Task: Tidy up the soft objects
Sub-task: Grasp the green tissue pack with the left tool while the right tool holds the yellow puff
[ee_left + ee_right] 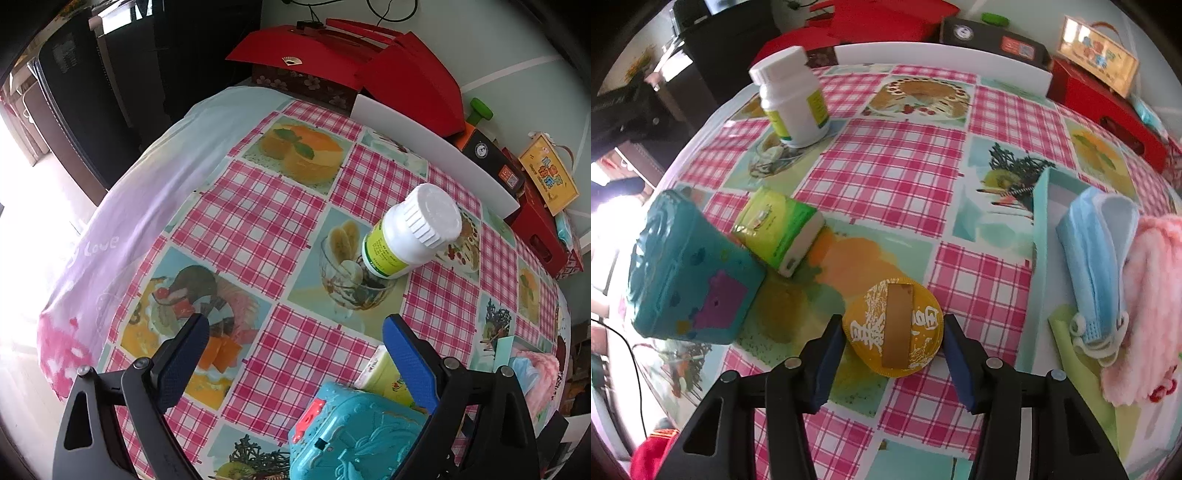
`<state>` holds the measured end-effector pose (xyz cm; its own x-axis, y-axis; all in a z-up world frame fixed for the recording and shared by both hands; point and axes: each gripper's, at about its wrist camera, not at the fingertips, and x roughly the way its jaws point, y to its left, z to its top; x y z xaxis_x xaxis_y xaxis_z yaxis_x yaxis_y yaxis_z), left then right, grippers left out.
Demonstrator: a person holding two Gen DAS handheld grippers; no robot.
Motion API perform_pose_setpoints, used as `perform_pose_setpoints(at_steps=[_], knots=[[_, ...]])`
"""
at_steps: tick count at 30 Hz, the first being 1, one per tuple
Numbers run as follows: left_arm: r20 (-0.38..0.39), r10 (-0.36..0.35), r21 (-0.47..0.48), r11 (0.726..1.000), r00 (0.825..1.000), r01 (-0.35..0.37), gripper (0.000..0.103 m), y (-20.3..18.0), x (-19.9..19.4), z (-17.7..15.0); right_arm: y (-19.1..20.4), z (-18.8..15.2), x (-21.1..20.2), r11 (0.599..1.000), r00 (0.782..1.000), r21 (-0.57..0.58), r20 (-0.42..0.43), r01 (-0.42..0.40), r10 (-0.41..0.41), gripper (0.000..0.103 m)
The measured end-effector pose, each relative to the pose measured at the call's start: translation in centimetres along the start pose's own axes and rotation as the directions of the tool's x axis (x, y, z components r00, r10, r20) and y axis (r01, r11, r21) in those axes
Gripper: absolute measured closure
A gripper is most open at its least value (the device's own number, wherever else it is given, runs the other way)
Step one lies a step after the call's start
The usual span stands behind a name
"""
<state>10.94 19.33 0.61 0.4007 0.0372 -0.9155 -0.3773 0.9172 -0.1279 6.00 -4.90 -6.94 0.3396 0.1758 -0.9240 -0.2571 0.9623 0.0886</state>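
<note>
Right wrist view: just right of the yellow round packet (893,328) on the counter (886,166) lie a pink fluffy cloth (1152,295) and blue face mask (1097,258). The downward-tilted right gripper (892,332) brackets the packet, contact unclear. Left gripper (295,332) spread.

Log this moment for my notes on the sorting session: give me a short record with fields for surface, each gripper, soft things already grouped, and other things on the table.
surface: checked pink tablecloth with food pictures
left gripper: open, nothing between its fingers
right gripper: closing around the yellow round pad, a gap shows on each side
grouped soft things: blue face mask and pink fluffy item, side by side on a teal tray
other things: white bottle upright; green tissue pack; teal box
</note>
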Motion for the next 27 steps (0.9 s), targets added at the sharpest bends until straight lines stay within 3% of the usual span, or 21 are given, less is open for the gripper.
perform_pose_setpoints(at_steps=[7,11,17,20,23,24,27], knots=[[-0.011,-0.012,0.043,0.999,1.000,0.012,0.008,-1.6,0.1,0.1,-1.6,0.2,-0.4,0.990,0.999,0.136,0.007,-0.039,0.038,0.048],[-0.038,-0.027,0.076,0.997,0.999,0.030,0.008,-2.9,0.2,0.5,-1.8,0.3,-0.3,0.990,0.999,0.129,0.014,-0.048,0.047,0.048],[-0.143,-0.061,0.211,0.973,0.988,0.090,0.008,-5.8,0.8,1.3,-2.2,0.4,-0.4,0.992,0.999,0.123,0.004,-0.040,0.040,0.048],[-0.222,-0.052,0.299,0.947,0.974,0.118,0.008,-8.1,1.6,1.4,-2.3,0.4,-0.4,0.991,0.999,0.126,0.000,-0.046,0.046,0.048],[-0.329,-0.057,0.353,0.918,0.943,0.179,0.008,-10.1,2.9,0.9,-2.5,0.5,-0.3,0.989,0.998,0.138,-0.010,-0.057,0.059,0.048],[-0.369,-0.042,0.364,0.913,0.928,0.186,0.008,-10.7,3.5,0.5,-2.7,0.4,-0.4,0.988,0.998,0.144,-0.014,-0.058,0.061,0.048],[-0.410,0.045,0.427,0.892,0.911,0.147,0.008,-12.0,5.1,-0.2,-3.1,0.4,-0.4,0.985,0.998,0.157,-0.018,-0.064,0.067,0.048]])
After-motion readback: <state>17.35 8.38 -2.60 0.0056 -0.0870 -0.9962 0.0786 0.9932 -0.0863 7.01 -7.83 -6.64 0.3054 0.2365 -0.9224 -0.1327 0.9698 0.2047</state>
